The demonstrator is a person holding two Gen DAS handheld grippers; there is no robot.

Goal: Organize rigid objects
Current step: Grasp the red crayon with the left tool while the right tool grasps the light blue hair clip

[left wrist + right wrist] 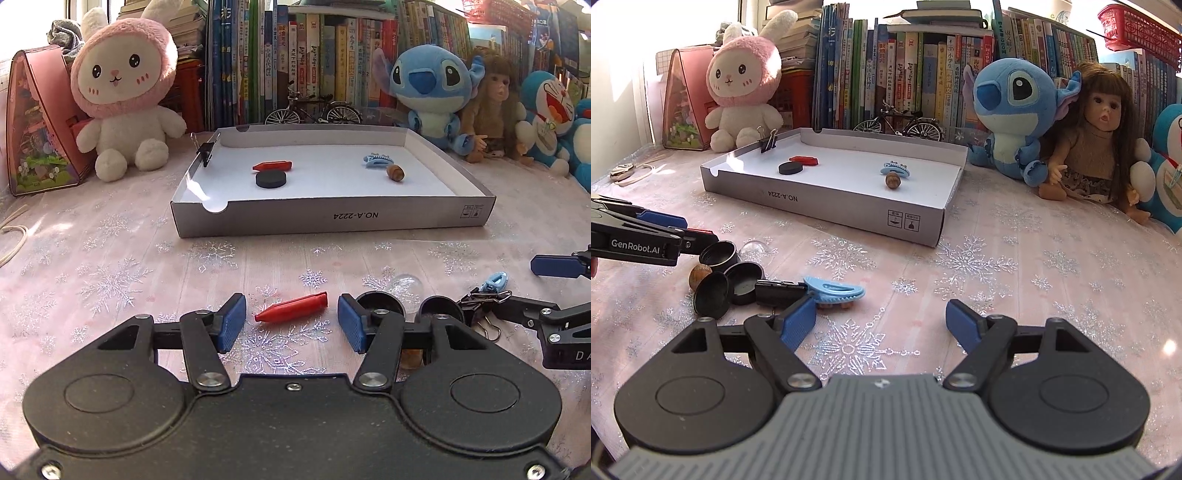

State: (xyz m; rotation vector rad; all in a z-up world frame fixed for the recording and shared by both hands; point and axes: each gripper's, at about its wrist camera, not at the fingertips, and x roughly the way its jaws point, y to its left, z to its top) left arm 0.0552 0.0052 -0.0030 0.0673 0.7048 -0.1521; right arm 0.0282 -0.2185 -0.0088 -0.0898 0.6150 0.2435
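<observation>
Ahead of both tools, on the table (110,258), sits the tray (332,218), already holding a red piece, a black disc, a blue clip and a nut. Nearer, the left tool (291,323) is spread wide, released, with the red crayon (291,309) lying on the cloth between its fingers, touching neither. The crayon looks light, stiff and smooth, so it may slip or roll; its thicker middle seems the best place to pinch, across the short width. The right tool (882,325) is also released and holds nothing. Just to its left lie a blue clip (834,290), a binder clip (779,291), black caps (744,282) and a nut (699,275).
</observation>
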